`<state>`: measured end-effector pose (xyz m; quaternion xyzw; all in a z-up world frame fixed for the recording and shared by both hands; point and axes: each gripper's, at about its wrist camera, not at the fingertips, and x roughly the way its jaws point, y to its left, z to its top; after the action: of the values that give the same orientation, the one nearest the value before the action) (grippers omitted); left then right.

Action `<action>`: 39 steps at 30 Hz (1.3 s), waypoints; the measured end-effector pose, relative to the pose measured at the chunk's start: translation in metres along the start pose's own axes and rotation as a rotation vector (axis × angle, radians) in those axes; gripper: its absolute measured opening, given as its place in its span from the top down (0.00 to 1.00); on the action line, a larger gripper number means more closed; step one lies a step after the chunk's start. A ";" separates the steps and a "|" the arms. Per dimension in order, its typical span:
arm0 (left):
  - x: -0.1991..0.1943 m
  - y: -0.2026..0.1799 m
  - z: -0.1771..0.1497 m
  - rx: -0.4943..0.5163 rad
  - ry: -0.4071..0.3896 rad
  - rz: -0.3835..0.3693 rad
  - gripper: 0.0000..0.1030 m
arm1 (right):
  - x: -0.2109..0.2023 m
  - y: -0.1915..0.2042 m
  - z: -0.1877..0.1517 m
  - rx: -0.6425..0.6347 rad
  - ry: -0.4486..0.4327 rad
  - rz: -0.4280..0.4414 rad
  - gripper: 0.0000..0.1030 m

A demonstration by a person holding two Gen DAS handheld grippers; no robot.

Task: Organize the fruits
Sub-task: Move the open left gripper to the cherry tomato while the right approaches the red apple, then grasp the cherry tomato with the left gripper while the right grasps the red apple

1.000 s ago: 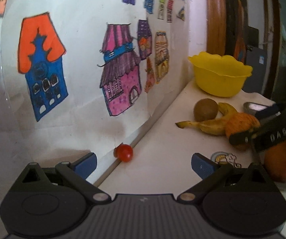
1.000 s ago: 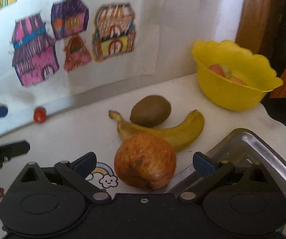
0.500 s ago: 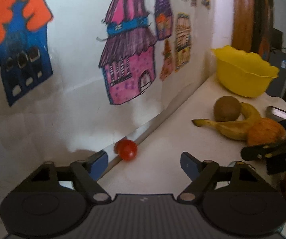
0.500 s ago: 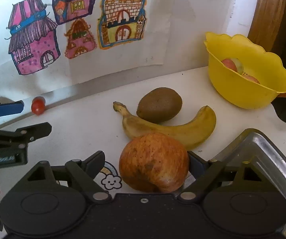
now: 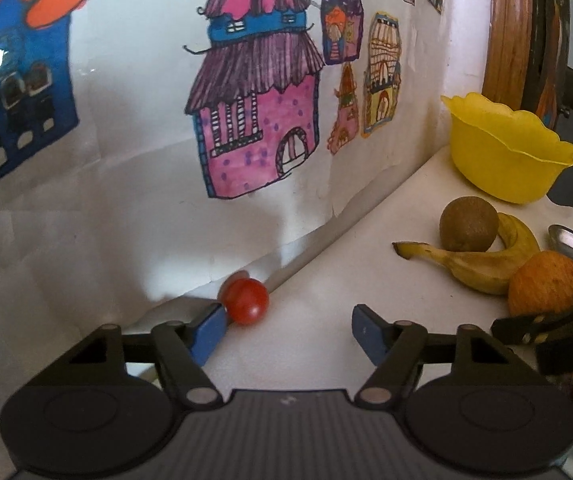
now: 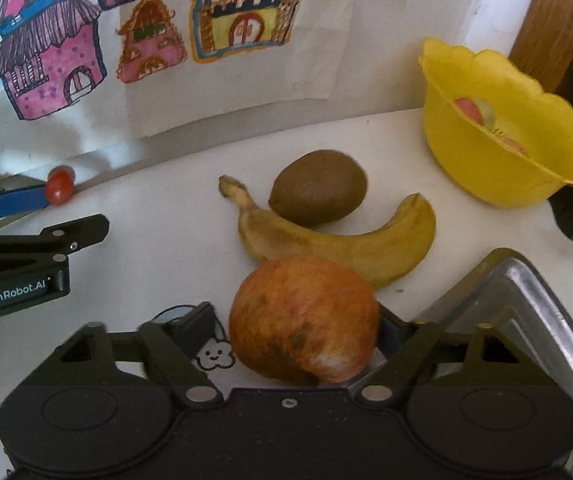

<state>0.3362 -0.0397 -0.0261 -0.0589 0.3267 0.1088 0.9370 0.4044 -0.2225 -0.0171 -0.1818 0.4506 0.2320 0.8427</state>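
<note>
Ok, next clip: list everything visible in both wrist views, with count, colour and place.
Tomato: one, red, against the wall, touching the left gripper's left finger.
Apple: one, orange-red, between the right gripper's fingers.
Banana: one, yellow, behind the apple.
Kiwi: one, brown, touching the banana.
Bowl: one, yellow, far right, fruit pieces inside.
Metal tray: one, silver, right of the apple.
Drawings: several, multicoloured houses, on the wall.
Table: white.
Left gripper: black, blue pads, open.
Right gripper: black, around the apple.

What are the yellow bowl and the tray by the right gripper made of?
Yellow bowl: probably thin plastic, smooth and slightly translucent, since light glows through its scalloped wall. Tray: looks like metal, likely stainless steel, with a grey, brushed, reflective rim and a rolled edge.
</note>
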 end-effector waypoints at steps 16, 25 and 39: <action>-0.001 0.010 -0.003 -0.067 -0.027 -0.011 0.43 | -0.001 0.002 -0.010 0.125 0.006 0.084 0.33; -0.004 0.021 -0.005 -0.130 -0.041 -0.015 0.58 | -0.003 0.030 -0.010 0.101 -0.051 0.171 0.33; -0.001 0.022 -0.005 -0.163 -0.046 -0.004 0.62 | -0.008 0.041 -0.016 0.098 -0.081 0.209 0.33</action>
<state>0.3270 -0.0196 -0.0297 -0.1332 0.2951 0.1343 0.9365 0.3666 -0.1988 -0.0226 -0.0826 0.4434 0.3036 0.8393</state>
